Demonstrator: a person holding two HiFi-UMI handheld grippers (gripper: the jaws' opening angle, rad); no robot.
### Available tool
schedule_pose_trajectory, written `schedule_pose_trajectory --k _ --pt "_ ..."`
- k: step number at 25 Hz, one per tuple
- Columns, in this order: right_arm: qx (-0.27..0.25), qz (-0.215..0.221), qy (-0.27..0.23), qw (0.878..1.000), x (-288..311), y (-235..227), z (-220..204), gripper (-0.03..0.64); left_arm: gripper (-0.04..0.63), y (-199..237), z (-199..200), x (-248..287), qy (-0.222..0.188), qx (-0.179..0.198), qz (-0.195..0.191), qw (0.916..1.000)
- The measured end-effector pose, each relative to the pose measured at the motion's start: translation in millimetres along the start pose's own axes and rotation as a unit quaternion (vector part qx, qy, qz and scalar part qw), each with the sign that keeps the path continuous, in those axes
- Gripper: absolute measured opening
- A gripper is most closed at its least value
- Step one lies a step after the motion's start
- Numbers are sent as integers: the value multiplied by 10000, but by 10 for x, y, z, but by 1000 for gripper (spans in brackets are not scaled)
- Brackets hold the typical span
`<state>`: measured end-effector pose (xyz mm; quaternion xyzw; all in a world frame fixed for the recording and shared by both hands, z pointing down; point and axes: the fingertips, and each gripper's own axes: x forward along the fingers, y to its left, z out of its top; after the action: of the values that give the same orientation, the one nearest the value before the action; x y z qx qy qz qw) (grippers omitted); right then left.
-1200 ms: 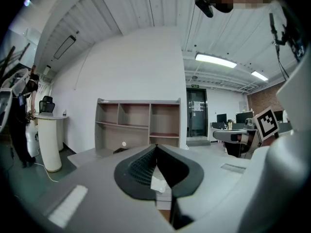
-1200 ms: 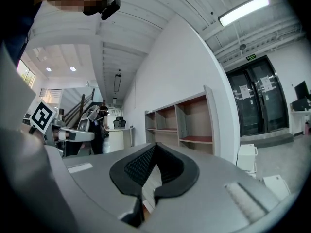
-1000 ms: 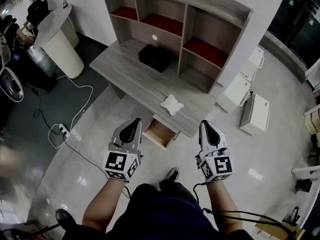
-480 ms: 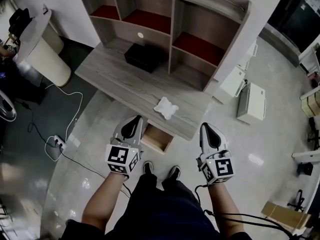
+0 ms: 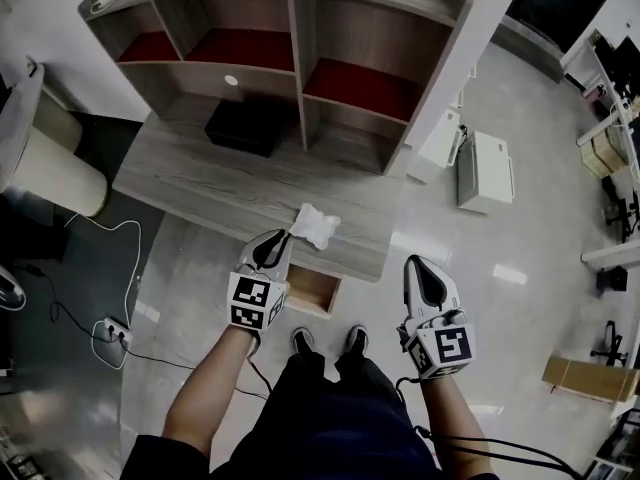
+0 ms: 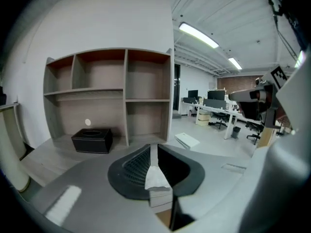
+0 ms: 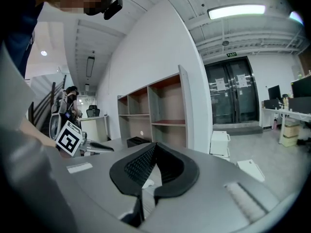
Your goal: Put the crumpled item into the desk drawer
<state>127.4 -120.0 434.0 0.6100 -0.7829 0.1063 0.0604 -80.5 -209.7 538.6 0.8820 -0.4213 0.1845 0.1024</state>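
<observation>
Desk [image 5: 200,183] under a shelf unit [image 5: 300,78]; drawer [image 5: 312,290] stands open below the front edge. Crumpled item [image 5: 318,224] lies on the desk, just off the left gripper [image 5: 283,240] at 1 o'clock. Left gripper's jaws are together and empty. Right gripper [image 5: 418,266] is also closed, well apart at 4 o'clock. Left is nearer.

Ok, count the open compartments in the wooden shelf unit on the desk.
5. Two small compartments side by side at upper left; one wide compartment beneath, behind the black rectangular box; two stacked compartments at right. None seem hidden.
</observation>
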Motion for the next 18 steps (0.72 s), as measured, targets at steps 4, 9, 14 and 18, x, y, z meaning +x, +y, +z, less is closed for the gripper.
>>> schedule_pose_trajectory --k 4,9,14,18 --pt "88 -267 55 9996 -60 -105 -54 6 68 -24 -322 334 549 230 -328 9977" --pt "193 -490 236 9983 -125 -178 -194 6 89 -77 -822 678 1333 499 -775 9868" --pt "284 -703 253 9968 -209 -247 -242 6 89 -109 -1023 958 1823 907 -923 9747" --pt "404 -882 349 9947 -329 -310 -356 6 89 -99 -1231 1170 2324 1175 -935 9610"
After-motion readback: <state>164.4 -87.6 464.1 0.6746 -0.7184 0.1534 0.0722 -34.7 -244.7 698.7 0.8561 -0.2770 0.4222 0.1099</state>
